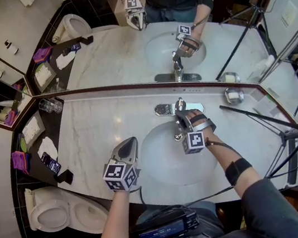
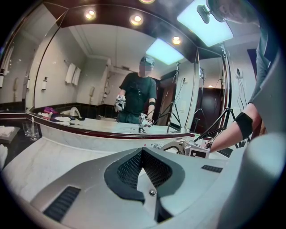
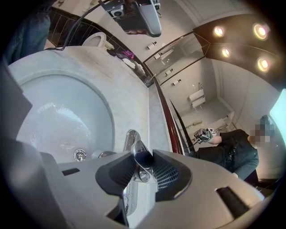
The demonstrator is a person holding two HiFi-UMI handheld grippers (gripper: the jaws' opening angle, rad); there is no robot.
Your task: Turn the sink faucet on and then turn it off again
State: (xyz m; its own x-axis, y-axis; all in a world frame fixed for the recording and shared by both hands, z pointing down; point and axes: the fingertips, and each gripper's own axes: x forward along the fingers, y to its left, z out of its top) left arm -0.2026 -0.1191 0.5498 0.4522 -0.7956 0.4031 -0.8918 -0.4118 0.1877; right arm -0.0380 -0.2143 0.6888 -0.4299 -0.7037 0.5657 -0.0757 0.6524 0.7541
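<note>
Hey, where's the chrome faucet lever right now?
In the head view the shiny chrome faucet lever sits just right of centre, at the back edge of the white oval sink basin, clamped between the right tongs.

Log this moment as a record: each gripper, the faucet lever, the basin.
left gripper: jaws shut, empty, held above the pale marble counter at the basin's left edge
right gripper: jaws closed on the chrome faucet lever
white round basin: looks wet; no running stream made out
stage: lever gripped; on or off cannot be told
</note>
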